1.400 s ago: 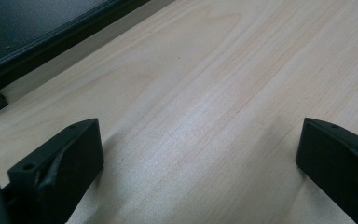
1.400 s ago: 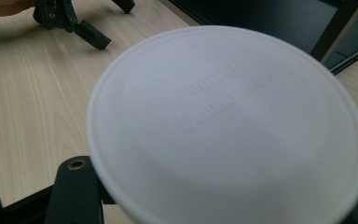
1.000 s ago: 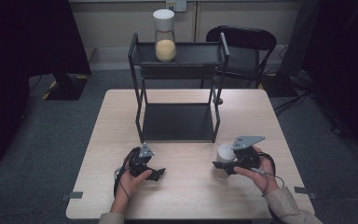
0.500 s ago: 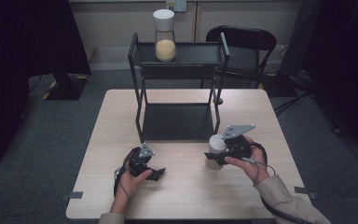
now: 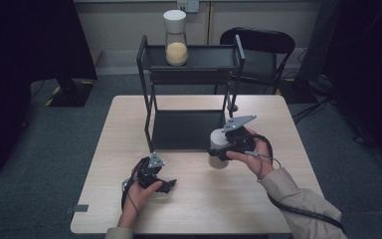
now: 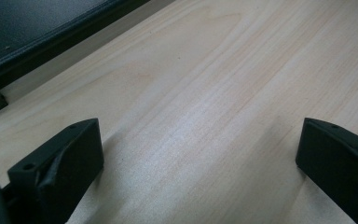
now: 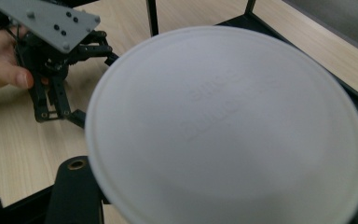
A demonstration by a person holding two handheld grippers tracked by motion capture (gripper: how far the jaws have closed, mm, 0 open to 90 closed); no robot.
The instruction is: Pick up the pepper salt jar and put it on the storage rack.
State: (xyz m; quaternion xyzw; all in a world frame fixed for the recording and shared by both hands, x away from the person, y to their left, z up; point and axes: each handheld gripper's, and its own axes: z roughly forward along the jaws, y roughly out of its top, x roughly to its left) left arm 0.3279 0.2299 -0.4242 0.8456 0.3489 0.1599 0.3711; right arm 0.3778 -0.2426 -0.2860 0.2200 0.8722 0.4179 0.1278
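My left tool: jaws stand wide apart with nothing between them; in the left gripper view I see bare table between the two black jaws, and they hold nothing.

Left tool's place: it rests low on the table in front of me, jaws pointing toward my right tool.

Beyond my left tool: the base of the black rack lies ahead and to the left in the left gripper view, apart from the jaws.

My right tool: clamped on a white jar, held off the table; the jaws grip the jar's body below its lid.

Where the jar is: right between my right tool's jaws, lid toward the left tool and the rack's front edge, just in front of the rack's lower shelf.

Right gripper view: the jar's round white lid faces the camera, blurred by nearness, with faint raised lettering I cannot read; my left tool and left hand show beyond it at upper left.

High view adds: a second jar with a white lid and yellow contents stands on the rack's top shelf, well beyond both tools; a chair stands behind the table.
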